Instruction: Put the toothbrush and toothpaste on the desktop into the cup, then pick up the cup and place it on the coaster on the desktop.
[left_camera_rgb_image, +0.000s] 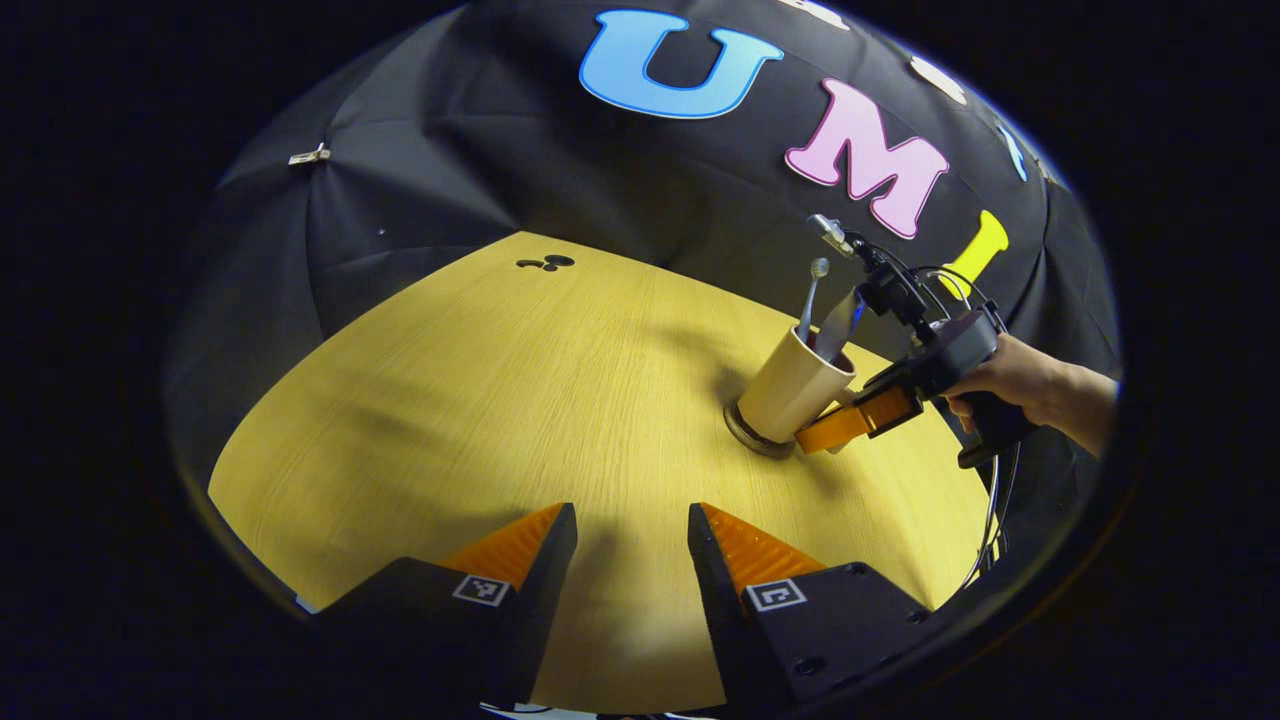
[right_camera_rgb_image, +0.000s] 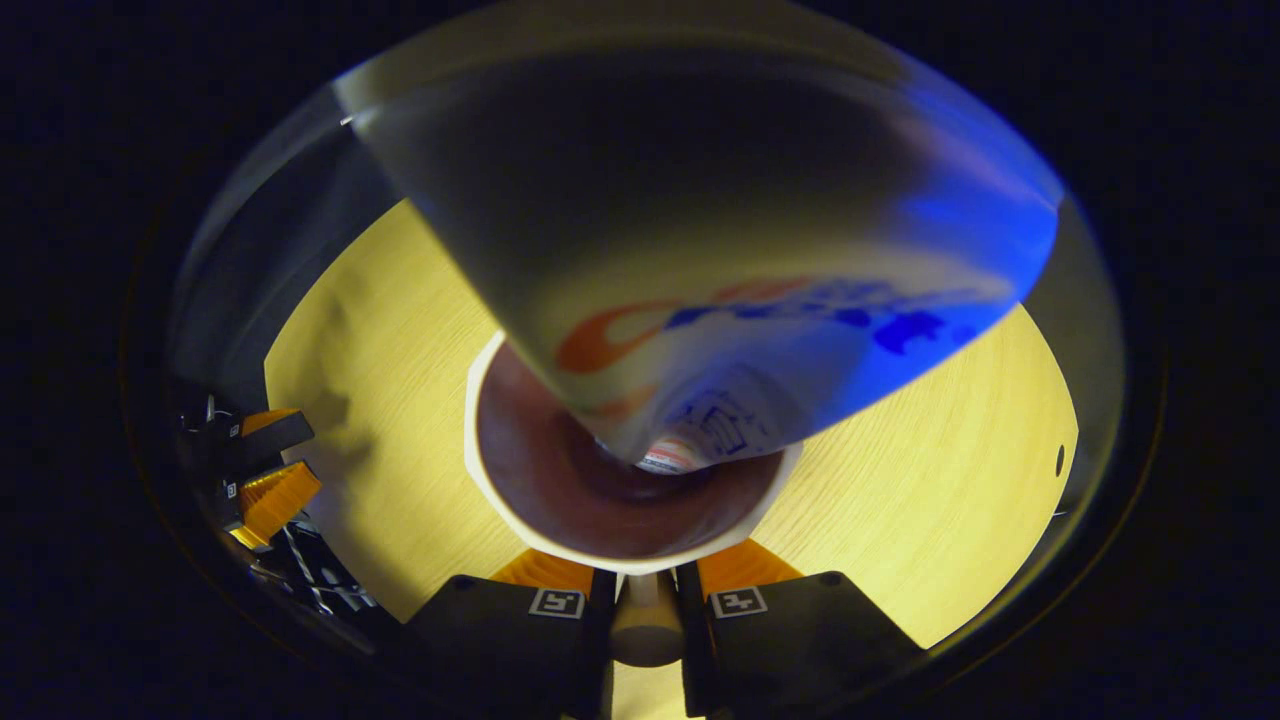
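**Cup on coaster, right gripper pinching its handle**

Orientation first. In the left gripper view the cup (left_camera_rgb_image: 795, 390) sat on the coaster (left_camera_rgb_image: 752, 430) with its long axis tilted, mouth leaning up and toward the right side of that view, base on the coaster disc. Toothbrush (left_camera_rgb_image: 810, 298) stood in the cup, long axis near vertical, bristle head up. Toothpaste (left_camera_rgb_image: 838, 325) stood next to it inside the cup, also upright, leaning slightly right, flat end up. In the right gripper view the toothpaste (right_camera_rgb_image: 700, 250) tube ran from the cup's bottom straight up toward the camera, cap end down in the cup (right_camera_rgb_image: 530, 470).

Counts: one cup, one coaster, one toothbrush, one toothpaste tube, two grippers, one hand visible.

Right gripper (left_camera_rgb_image: 835, 428): in the left gripper view it was at the cup's lower right side, held by a hand (left_camera_rgb_image: 1010, 385). In the right gripper view its fingers (right_camera_rgb_image: 645, 600) were closed in tight on a narrow pale piece just below the cup rim, apparently the handle, touching it on both sides.

Left gripper (left_camera_rgb_image: 632, 545): jaws apart, nothing between them, over bare tabletop (left_camera_rgb_image: 480, 400), well apart from the cup. Also seen in the right gripper view at far left (right_camera_rgb_image: 265, 465), again with a gap between the fingers.

Cup and coaster were on the right half of the table in the left gripper view.
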